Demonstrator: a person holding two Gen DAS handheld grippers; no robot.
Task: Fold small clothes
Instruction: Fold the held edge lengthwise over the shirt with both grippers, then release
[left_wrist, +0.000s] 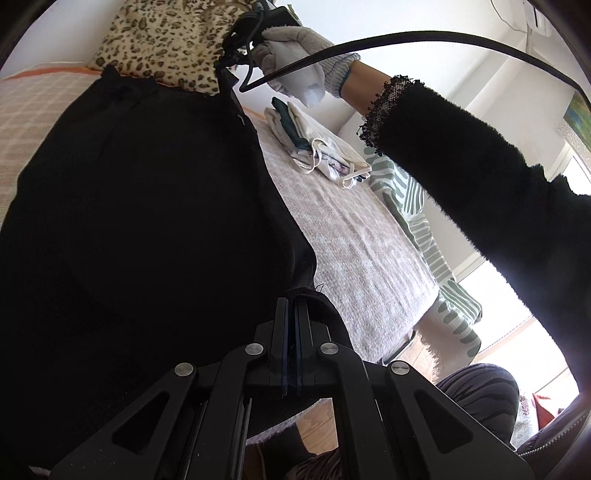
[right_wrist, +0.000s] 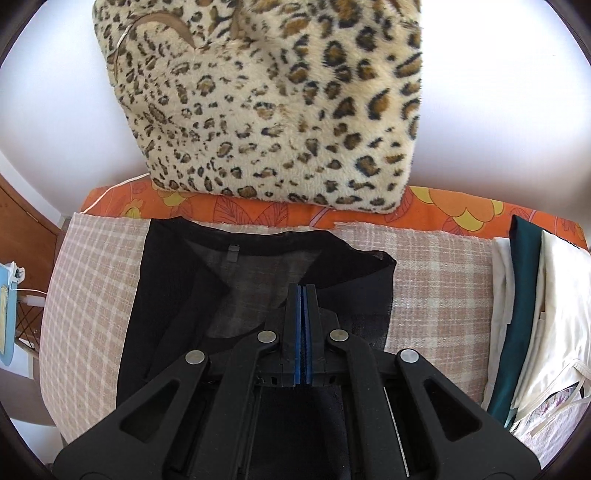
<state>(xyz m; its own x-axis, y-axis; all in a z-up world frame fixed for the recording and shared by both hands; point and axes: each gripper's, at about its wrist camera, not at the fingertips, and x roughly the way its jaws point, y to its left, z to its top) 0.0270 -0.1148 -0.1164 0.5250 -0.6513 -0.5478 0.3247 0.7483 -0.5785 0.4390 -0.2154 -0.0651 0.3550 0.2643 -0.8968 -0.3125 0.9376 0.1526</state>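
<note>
Black fingers (left_wrist: 292, 306) of the left gripper (left_wrist: 293, 301) are sitting closed at the bottom of the left wrist view, pinching a dark fold of the black garment (left_wrist: 140, 206) between them. That garment is spreading up and away from the fingers, filling most of the left half of the view and covering part of the checked bedcover (left_wrist: 33, 122) on the bed. At its far edge the right gripper (left_wrist: 225, 79) is pointing down at the cloth, carried by a hand in a grey knitted glove (left_wrist: 299, 55) with a fuzzy black sleeve (left_wrist: 461, 177) behind it. A black cable (left_wrist: 424, 37) is arching across the top of the view.

From the right wrist view, the right gripper (right_wrist: 303, 290) is showing its blue pads pressed together. They are closed, and I cannot tell whether a layer of cloth is caught between them. The black garment (right_wrist: 243, 280) is lying flat on the checked bedcover (right_wrist: 88, 295) just under and ahead of the tips, its sheer upper layer showing a small label near the top hem.

Beyond the garment a leopard-print cushion (right_wrist: 280, 103) is leaning against the white wall, resting on an orange flowered sheet (right_wrist: 443, 210). To the right, a stack of folded clothes (right_wrist: 539, 314) in white, cream and dark green is lying on the bed, well apart from the black garment.
</note>
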